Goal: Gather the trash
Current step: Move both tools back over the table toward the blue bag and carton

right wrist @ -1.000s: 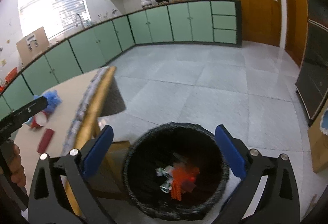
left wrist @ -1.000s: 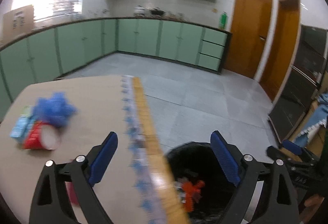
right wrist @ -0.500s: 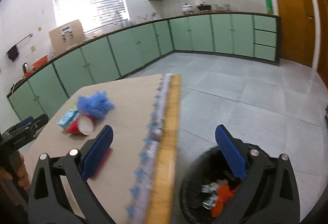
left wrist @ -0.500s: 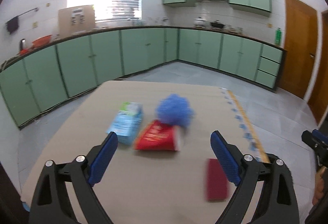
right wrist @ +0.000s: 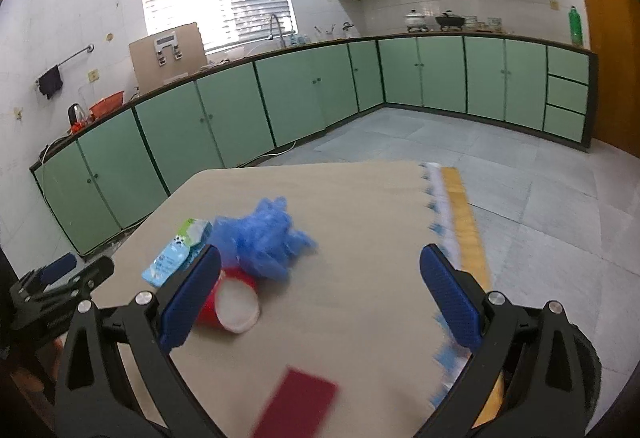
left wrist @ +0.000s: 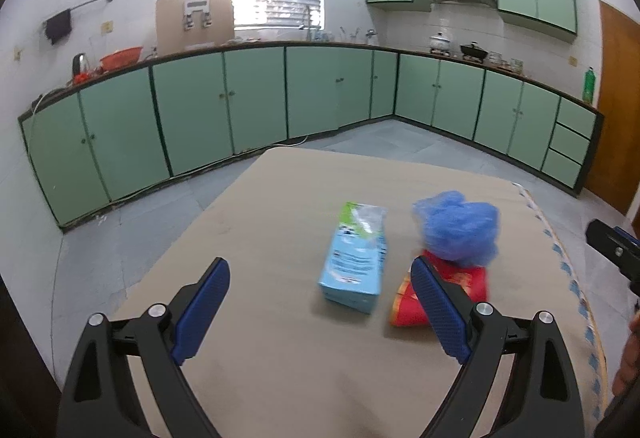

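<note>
On the tan table (left wrist: 280, 197) lie a light blue carton (left wrist: 354, 270), a crumpled blue plastic bag (left wrist: 458, 230) and a red paper cup (left wrist: 416, 302) on its side. My left gripper (left wrist: 320, 302) is open and empty, just short of the carton and cup. In the right wrist view the carton (right wrist: 176, 254), blue bag (right wrist: 268, 238), red cup (right wrist: 232, 304) and a dark red flat pad (right wrist: 296, 406) lie on the table (right wrist: 360, 205). My right gripper (right wrist: 320, 290) is open and empty above the table, the cup by its left finger.
A black trash bin (right wrist: 584, 366) shows at the table's right edge behind my right finger. The table's right edge (right wrist: 464, 222) has a patterned cloth fringe. Green kitchen cabinets (left wrist: 224, 109) line the walls across a tiled floor.
Both grippers swung left from the trash bin to the table. The left now faces the carton and cup closely; the right now looks over the table's items, the bin mostly out of view.
</note>
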Demonstrator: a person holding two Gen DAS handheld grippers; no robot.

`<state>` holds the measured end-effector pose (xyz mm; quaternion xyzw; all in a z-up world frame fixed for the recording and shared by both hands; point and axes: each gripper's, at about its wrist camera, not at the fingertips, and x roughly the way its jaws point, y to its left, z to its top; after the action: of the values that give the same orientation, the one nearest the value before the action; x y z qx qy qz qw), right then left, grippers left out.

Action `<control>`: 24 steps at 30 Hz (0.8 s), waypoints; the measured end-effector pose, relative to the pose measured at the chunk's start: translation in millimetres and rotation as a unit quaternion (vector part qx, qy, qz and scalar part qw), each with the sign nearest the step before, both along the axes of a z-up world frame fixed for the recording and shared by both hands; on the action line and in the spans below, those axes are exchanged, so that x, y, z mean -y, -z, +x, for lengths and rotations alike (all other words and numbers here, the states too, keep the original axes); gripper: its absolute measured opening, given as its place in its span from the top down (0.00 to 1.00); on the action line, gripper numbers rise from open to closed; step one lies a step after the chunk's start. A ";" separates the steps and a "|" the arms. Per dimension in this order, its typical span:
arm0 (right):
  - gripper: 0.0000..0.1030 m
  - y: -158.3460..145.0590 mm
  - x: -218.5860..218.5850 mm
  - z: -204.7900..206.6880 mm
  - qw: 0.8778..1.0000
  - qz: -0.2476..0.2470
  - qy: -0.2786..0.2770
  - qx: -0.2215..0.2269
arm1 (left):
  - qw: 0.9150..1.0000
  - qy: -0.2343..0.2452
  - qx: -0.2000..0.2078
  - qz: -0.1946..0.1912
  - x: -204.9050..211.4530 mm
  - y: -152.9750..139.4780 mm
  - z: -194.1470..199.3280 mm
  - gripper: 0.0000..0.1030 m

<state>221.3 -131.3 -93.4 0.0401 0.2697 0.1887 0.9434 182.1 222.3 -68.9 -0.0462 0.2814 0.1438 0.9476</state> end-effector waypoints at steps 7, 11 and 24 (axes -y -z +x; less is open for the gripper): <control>0.06 16.6 -49.3 37.3 1.000 -0.021 -0.004 -0.010 | 1.000 -0.017 -0.009 -0.006 -23.9 14.5 17.7 0.13; 0.06 30.2 -69.4 53.7 0.999 -0.035 -0.013 -0.038 | 1.000 -0.017 -0.017 -0.003 -30.4 20.8 27.0 0.13; 0.73 39.3 -94.2 62.7 0.990 -0.061 -0.086 -0.095 | 1.000 -0.010 -0.027 -0.013 -36.6 28.8 35.1 0.13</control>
<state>284.1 -37.1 -132.7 -0.0233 0.3714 0.2477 0.8945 217.2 258.9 -97.7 -0.0574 0.3081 0.1510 0.9375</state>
